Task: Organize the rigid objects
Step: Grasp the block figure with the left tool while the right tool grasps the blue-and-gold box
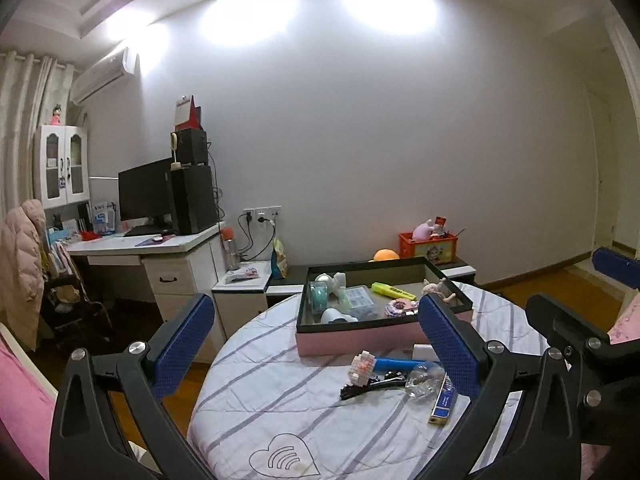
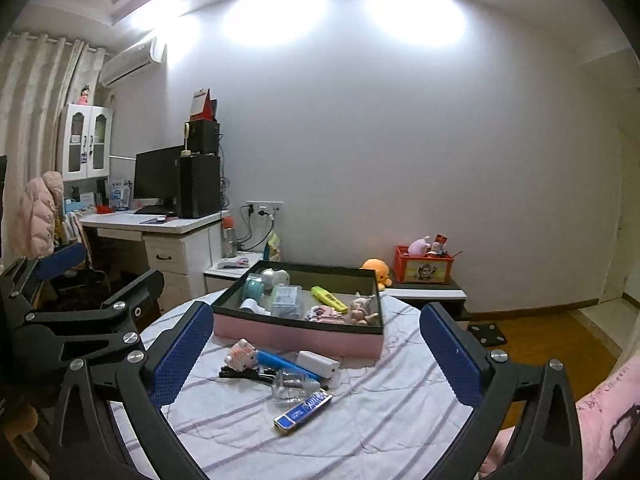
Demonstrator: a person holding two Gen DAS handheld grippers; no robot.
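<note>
1. Lying loose on the round table (image 2: 360,432), in front of the pink box (image 2: 296,338): a block-built figure (image 2: 239,354), a blue-handled tool (image 2: 280,362) touching it, a black clip (image 2: 244,374), a white block (image 2: 316,362), a clear plastic piece (image 2: 292,388) and a blue-labelled stick (image 2: 303,408), nearest the cameras
2. Pink box, open-topped, dark rim, at the table's far side; inside are a teal roll (image 2: 253,289), white capped bottles (image 2: 274,278), a clear case (image 2: 286,298), a yellow highlighter (image 2: 329,299), a patterned pink piece (image 2: 322,314) and a small doll (image 2: 362,308)
3. Left gripper (image 1: 316,344): fingers spread wide, nothing between them, raised above the table edge
4. Right gripper (image 2: 316,354): fingers spread wide, nothing held, loose items visible between them
5. Table cover: white cloth with grey stripes
6. Beyond: low cabinet (image 2: 428,294) with red crate (image 2: 424,266) and orange plush (image 2: 376,270); desk (image 2: 160,224) with monitor (image 2: 158,178) at left
</note>
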